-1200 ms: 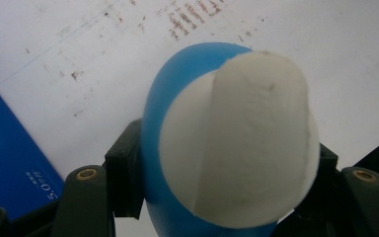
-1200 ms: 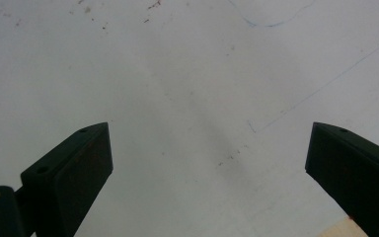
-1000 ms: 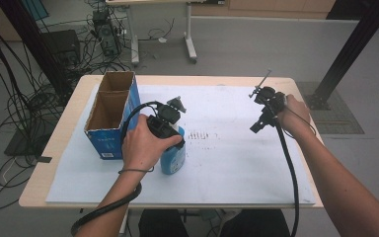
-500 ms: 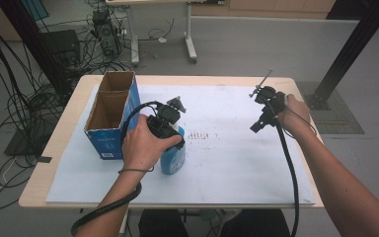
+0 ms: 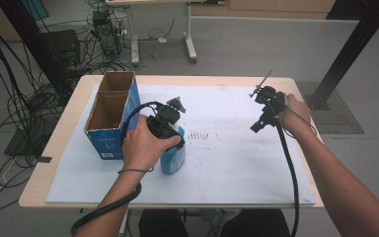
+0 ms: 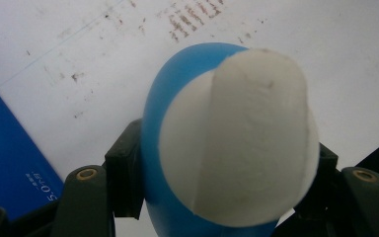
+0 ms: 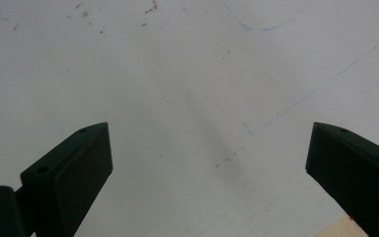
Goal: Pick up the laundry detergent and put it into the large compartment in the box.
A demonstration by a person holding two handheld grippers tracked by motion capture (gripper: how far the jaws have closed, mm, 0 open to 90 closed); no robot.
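While the left gripper (image 5: 170, 129) pinches the blue bottle (image 6: 227, 143) upright beside the box (image 5: 111, 114) for loading, the right gripper (image 7: 209, 163) waits spread

Probably a lab: cable tangles (image 5: 10, 98), electronics boxes (image 5: 64, 47), paper-covered table (image 5: 227, 81).

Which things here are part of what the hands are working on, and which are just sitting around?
In use:
- blue bottle with a white cap, clamped in the left gripper
- blue cardboard box, open-topped, right beside the bottle
- right gripper, jaws apart over the white sheet

Lying about:
- cables on the floor
- computer case
- second table's legs
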